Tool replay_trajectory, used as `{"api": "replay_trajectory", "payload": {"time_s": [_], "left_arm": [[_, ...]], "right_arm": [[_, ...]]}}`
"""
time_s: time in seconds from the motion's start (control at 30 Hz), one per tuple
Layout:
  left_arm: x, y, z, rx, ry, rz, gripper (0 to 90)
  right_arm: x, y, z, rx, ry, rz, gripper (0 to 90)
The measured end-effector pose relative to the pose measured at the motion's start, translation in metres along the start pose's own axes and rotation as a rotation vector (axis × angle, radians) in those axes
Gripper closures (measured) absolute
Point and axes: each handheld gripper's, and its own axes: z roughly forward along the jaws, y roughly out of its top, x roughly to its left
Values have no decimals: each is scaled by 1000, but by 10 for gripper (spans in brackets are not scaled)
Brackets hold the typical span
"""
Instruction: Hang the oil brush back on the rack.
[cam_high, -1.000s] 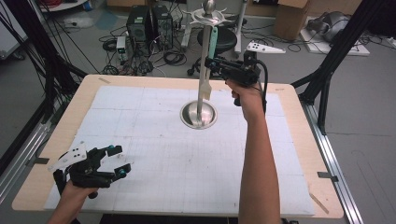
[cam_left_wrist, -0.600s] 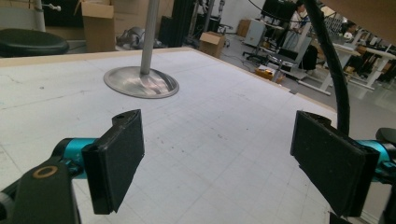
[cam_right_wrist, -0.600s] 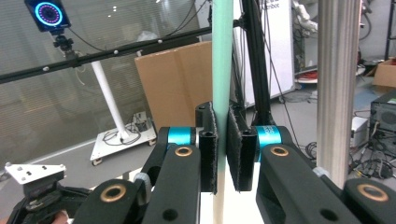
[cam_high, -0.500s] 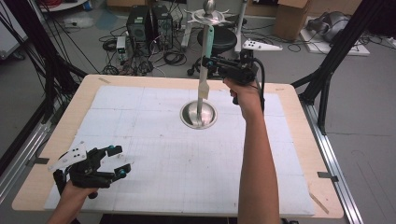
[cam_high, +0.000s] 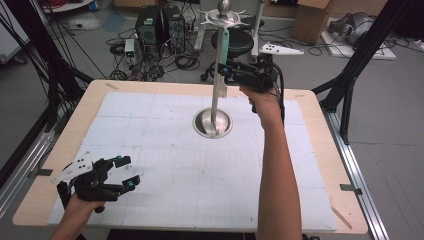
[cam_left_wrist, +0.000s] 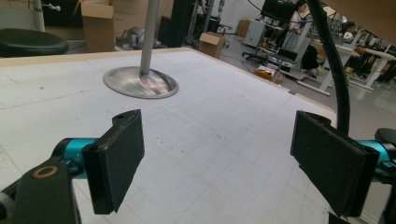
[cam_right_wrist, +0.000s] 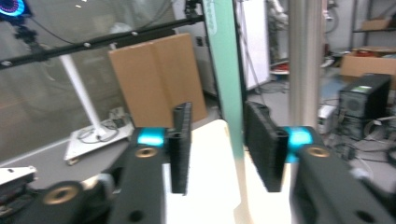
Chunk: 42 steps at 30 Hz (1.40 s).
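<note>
The counter (cam_high: 150, 100) carries a metal stand (cam_high: 213, 122): a round shiny base with a thin upright pole, and at the top a hook ring with a small ball. From one hook hangs a long flat utensil (cam_high: 223, 60) with a pale green handle and a cream lower part; it looks like a spatula, but its end I cannot tell for sure.

The right tongs (cam_high: 221, 74) are held level at the hanging utensil, high above the counter. In the right gripper view the green handle (cam_right_wrist: 226, 79) stands between the two black jaws, close to one of them, with free space at the other. The jaws have just been opening, so now they are apart and do not press on it. My judgement is that the hanging is done, because the utensil hangs from its hook by itself, and only drawing the hand away is left.

The left tongs (cam_high: 124, 172) rest low near the front edge of the counter, well apart from the stand, with jaws wide apart and nothing between them.
</note>
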Motion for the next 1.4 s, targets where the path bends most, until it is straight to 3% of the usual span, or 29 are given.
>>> {"api": "replay_trajectory", "payload": {"time_s": [0.07, 0.17, 0.3, 0.4, 0.5, 0.53, 0.57, 0.6, 0.63, 0.67, 0.77, 0.87, 0.9, 1.0, 1.1, 1.23, 1.4], "left_arm": [[0, 0, 0, -1, 6, 2, 179], [1, 0, -1, -3, 30, 10, 181], [1, 0, -2, -16, 48, 6, 181], [2, 0, -3, -16, 56, 4, 181], [2, 0, -3, -16, 66, 7, 182], [2, 0, -3, -14, 69, 9, 182], [2, 0, -3, -14, 75, 11, 183], [2, 0, -3, -14, 75, 11, 183], [2, 0, -3, -16, 79, 8, 183], [2, 0, -2, -16, 81, 8, 183], [3, -2, -2, -13, 84, 7, 183], [2, -2, -2, -19, 88, 2, 183], [3, -2, -3, -20, 95, 4, 183], [3, -3, -3, -20, 103, 4, 183], [4, -3, -3, -22, 111, 7, 183], [4, -3, -3, -25, 117, 7, 183], [4, -3, -3, -32, 122, 7, 183]], "right_arm": [[1, 0, -3, 1, -24, -5, 452], [5, -5, -19, 28, -131, -38, 293], [14, -20, -37, 73, -220, -103, 249], [17, -29, -47, 85, -251, -114, 215], [26, -52, -64, 102, -295, -143, 170], [26, -52, -64, 102, -295, -143, 170], [31, -66, -73, 109, -335, -152, 164], [31, -66, -73, 109, -335, -152, 164], [36, -81, -81, 113, -354, -149, 163], [36, -81, -81, 113, -354, -149, 163], [45, -110, -97, 138, -378, -156, 162], [51, -123, -105, 133, -389, -144, 162], [57, -137, -114, 129, -397, -143, 162], [63, -152, -122, 140, -414, -144, 162], [71, -179, -142, 131, -450, -123, 162], [76, -197, -159, 142, -491, -105, 162], [86, -202, -177, 129, -531, -117, 162]]}}
